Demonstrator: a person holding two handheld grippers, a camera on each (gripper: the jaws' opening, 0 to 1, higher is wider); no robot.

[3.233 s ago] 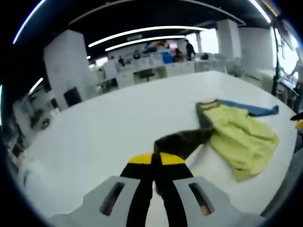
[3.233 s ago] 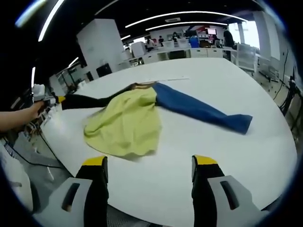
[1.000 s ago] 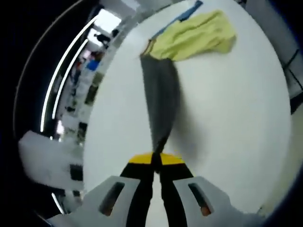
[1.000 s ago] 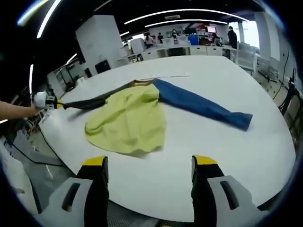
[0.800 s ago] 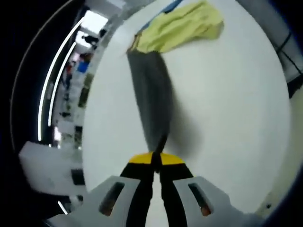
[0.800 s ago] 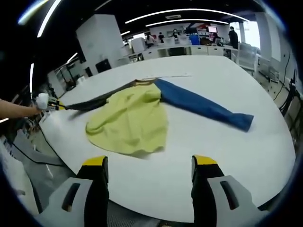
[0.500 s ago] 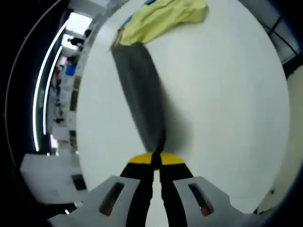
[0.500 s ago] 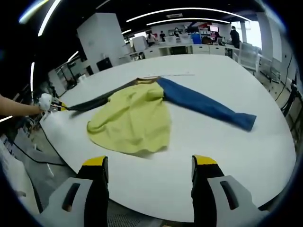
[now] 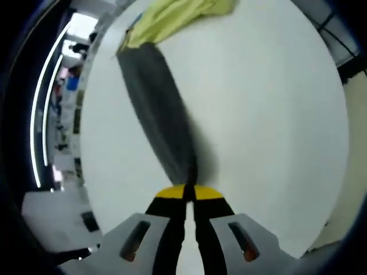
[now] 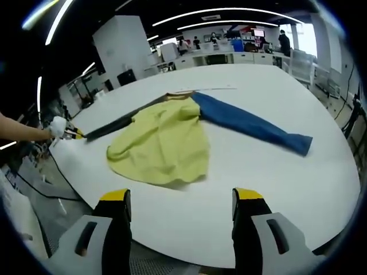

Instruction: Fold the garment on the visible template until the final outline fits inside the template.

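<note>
A garment lies on the white table [image 10: 258, 172]: a yellow-green body [image 10: 163, 143], a blue sleeve [image 10: 252, 127] stretched to the right and a dark grey sleeve [image 10: 109, 129] stretched to the left. My left gripper [image 9: 184, 192] is shut on the cuff of the dark grey sleeve [image 9: 157, 120], which runs straight away from the jaws to the yellow-green body [image 9: 172, 14]. In the right gripper view that left gripper [image 10: 73, 133] is held at the table's left edge. My right gripper [image 10: 180, 200] hovers open above the near table edge, nothing between its jaws.
A person's arm [image 10: 20, 134] comes in from the left behind the left gripper. Desks, people and a white pillar [image 10: 117, 48] stand beyond the table. Cables lie on the floor at the lower left [image 10: 34, 189].
The left gripper has pulled the dark grey sleeve out straight and lowered it toward the table, its view rolling as it went. The right gripper has stayed open and nearly still.
</note>
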